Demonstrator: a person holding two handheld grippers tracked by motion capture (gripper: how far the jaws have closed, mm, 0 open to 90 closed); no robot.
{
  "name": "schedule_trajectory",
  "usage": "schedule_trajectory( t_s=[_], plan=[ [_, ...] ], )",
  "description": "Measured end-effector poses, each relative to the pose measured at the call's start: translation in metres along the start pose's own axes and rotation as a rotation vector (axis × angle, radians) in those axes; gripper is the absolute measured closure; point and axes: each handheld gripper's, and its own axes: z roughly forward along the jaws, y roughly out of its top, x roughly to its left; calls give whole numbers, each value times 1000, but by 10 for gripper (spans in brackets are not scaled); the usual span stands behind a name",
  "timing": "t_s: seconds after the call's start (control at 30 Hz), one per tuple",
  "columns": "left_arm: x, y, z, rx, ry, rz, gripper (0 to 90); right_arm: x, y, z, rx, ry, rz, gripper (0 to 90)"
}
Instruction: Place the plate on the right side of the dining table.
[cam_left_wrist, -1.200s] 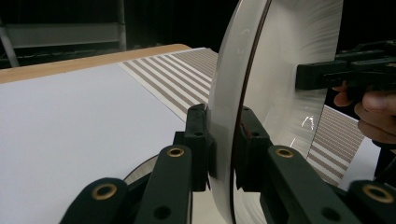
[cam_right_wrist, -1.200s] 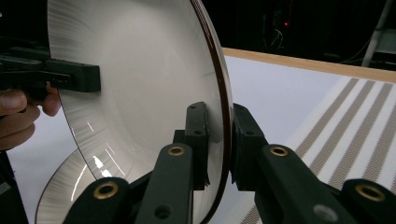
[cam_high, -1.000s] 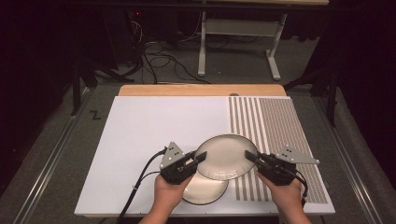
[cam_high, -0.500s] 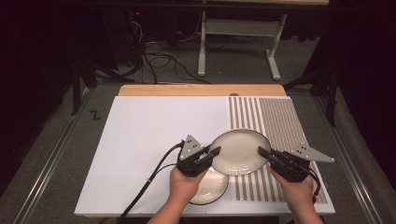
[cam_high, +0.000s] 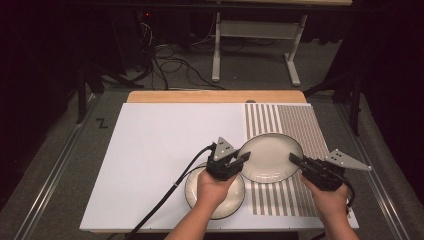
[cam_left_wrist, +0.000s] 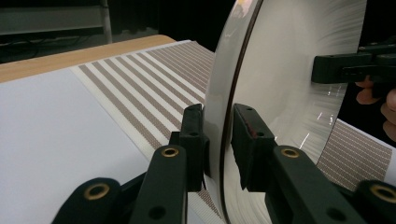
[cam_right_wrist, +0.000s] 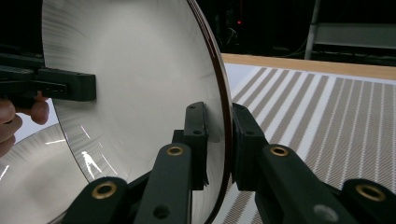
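Round, pale glazed plate with a dark rim (cam_high: 270, 157) held up between the two tools, over the brown-striped mat (cam_high: 300, 125) at the right of the white table cover (cam_high: 160, 145). Left gripper (cam_high: 243, 160) pinching the plate's left edge, right gripper (cam_high: 295, 160) pinching its right edge, jaws of each pressed onto the rim from both faces. A second round pale plate (cam_high: 235, 200) flat on the cover, just under the left hand (cam_high: 215, 187) and partly hidden by it, near the held plate's lower left.

From the left gripper view, plate (cam_left_wrist: 289, 74) seen edge-on, dark rim running between the black jaws, the other gripper's jaw tip on the far edge. From the right gripper view, hollow upper face of the plate (cam_right_wrist: 140, 79) and, below it, part of the second plate (cam_right_wrist: 32, 182).
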Motion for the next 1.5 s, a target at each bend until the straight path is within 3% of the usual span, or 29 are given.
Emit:
schedule_trajectory(
  t_s=[0.1,0.13,0.4,0.93,1.07,1.5],
  plan=[
    [-3,1,12,-1,-1,-10,744,-8,-1,-2,2,-11,6,810],
    [2,3,13,43,12,69,742,-11,-1,-3,3,-18,7,811],
    [-3,7,41,73,12,95,733,-32,-5,-8,1,-56,31,809],
    [-4,8,92,171,26,95,699,-67,-16,-11,16,-106,65,829],
    [-6,9,102,201,39,118,699,-73,-19,-11,16,-113,75,830],
    [-8,4,118,294,67,126,700,-84,-28,-10,34,-129,96,838]
  ],
)
